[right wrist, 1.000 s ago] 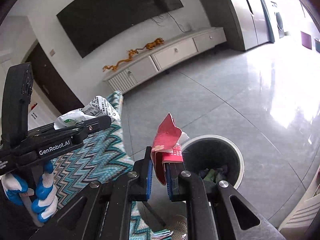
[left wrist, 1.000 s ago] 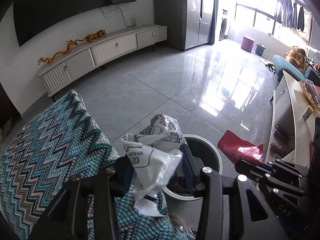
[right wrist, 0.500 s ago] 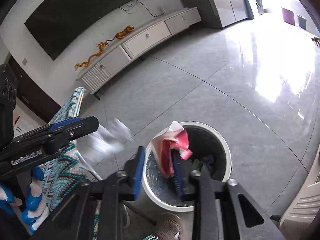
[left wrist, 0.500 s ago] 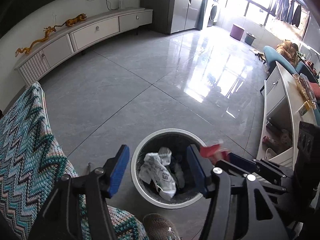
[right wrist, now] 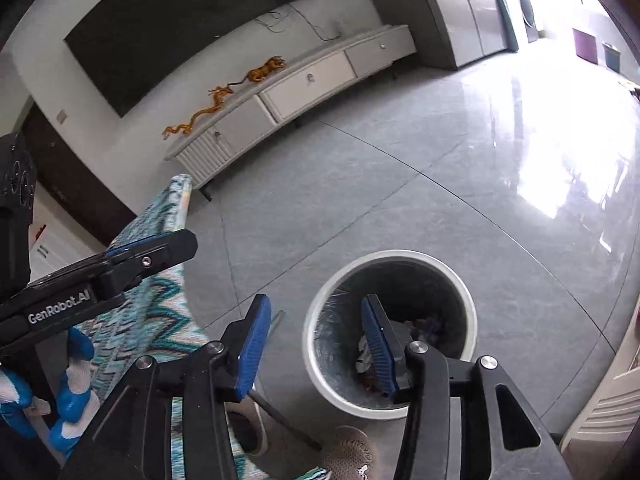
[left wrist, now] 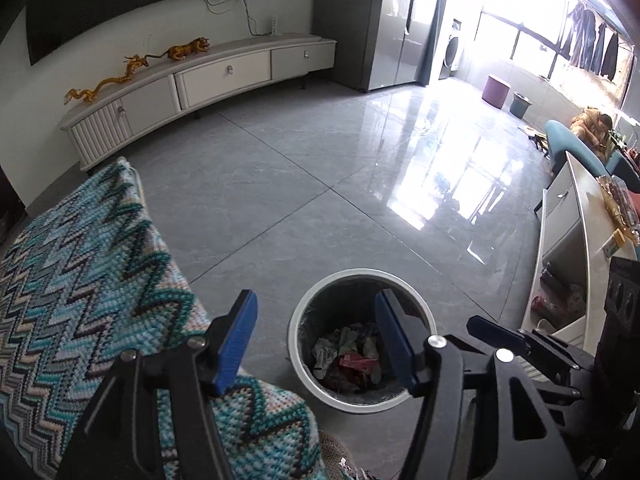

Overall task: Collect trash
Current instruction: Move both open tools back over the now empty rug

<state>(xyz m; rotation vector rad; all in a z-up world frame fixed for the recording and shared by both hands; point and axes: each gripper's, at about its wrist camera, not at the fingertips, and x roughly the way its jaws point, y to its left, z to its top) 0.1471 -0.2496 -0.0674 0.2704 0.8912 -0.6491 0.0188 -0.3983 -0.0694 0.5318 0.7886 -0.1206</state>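
A round bin with a white rim stands on the grey tiled floor, holding crumpled wrappers, among them a red packet and a pale plastic wrapper. My left gripper hangs above the bin's left edge, open, with nothing between its blue pads. My right gripper is over the bin rim; its jaws are opening and nothing is between them. Each gripper shows in the other's view: the right gripper at right, the left gripper at left, held by a blue-and-white gloved hand.
A teal zigzag knitted cover drapes furniture just left of the bin. A white low TV cabinet runs along the far wall. A white side table stands at right. A slipper and a thin metal leg lie near the bin.
The left gripper let go of the white wrapper and the right gripper let go of the red packet; both fell into the bin. Both pairs of jaws now stand wider.
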